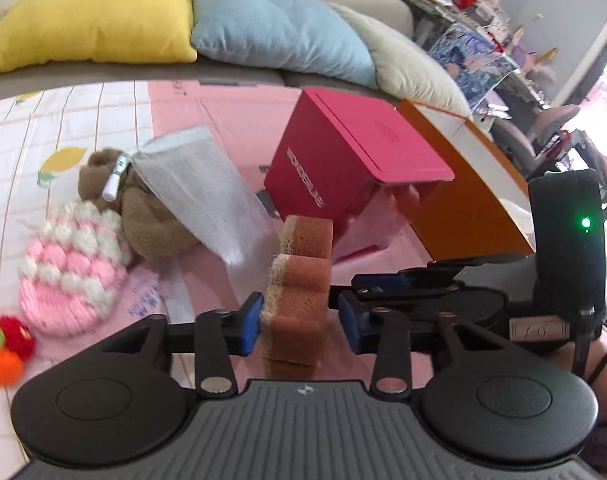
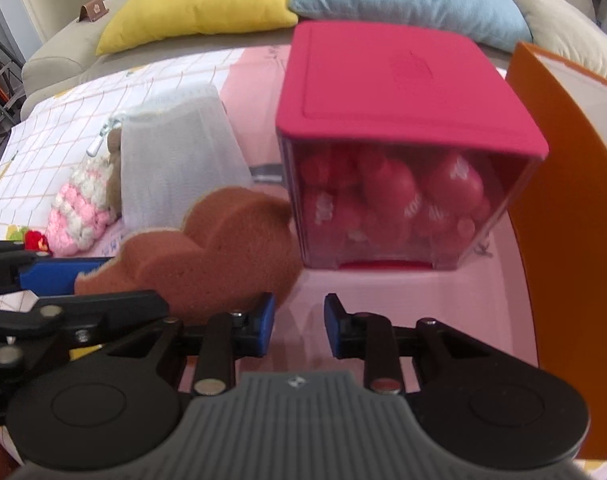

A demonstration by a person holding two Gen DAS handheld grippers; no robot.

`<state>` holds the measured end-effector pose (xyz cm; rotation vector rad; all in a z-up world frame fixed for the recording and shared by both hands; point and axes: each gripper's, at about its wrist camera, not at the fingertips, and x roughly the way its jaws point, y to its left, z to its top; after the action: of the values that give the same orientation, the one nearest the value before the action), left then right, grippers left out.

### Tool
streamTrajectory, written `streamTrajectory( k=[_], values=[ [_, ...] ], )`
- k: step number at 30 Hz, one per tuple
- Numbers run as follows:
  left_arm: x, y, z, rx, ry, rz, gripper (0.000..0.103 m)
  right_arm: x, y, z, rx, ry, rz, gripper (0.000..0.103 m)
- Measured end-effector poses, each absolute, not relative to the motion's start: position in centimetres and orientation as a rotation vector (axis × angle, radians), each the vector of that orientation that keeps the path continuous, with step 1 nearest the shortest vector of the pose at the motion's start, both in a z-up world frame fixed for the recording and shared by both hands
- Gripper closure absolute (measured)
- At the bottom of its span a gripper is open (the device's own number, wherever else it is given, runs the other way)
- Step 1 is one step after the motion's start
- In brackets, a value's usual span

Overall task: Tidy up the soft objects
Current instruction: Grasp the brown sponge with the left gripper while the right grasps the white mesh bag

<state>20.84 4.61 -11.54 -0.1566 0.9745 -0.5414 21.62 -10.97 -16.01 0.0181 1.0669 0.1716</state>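
A brown, wavy-edged sponge (image 1: 299,280) stands on edge between the blue pads of my left gripper (image 1: 299,322), which is shut on it. In the right wrist view the same sponge (image 2: 215,252) sits just left of a box with a crimson lid (image 2: 399,92) and see-through walls, filled with red soft balls (image 2: 387,192). My right gripper (image 2: 299,326) hovers low over the pink mat in front of that box, jaws a narrow gap apart with nothing between them. Its fingers cross close to the sponge's right side.
A white mesh bag (image 1: 207,188), brown plush toy (image 1: 151,220), pink-and-white knitted piece (image 1: 71,276) and small knitted fruits (image 1: 3,356) lie left on the mat. An orange box (image 1: 475,200) stands right. Yellow (image 1: 95,16), blue (image 1: 275,24) and cream cushions line the sofa behind.
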Motion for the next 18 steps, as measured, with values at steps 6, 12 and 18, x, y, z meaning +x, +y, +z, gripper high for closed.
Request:
streamTrajectory(
  k=[6,12,18],
  values=[
    [19.0,2.3,-11.5,-0.121,0.960,-0.456,0.067,20.5,-12.8,-16.2,0.051,1.100,0.136,0.075],
    [16.2,2.2,-10.5,-0.104,0.904,-0.360,0.069,18.9,-13.2,-15.2,0.059,1.091,0.159,0.075],
    [14.6,5.0,-7.5,-0.144,0.815,-0.238,0.069,18.3,-11.6,-12.6,0.067,1.011,0.263,0.075]
  ],
)
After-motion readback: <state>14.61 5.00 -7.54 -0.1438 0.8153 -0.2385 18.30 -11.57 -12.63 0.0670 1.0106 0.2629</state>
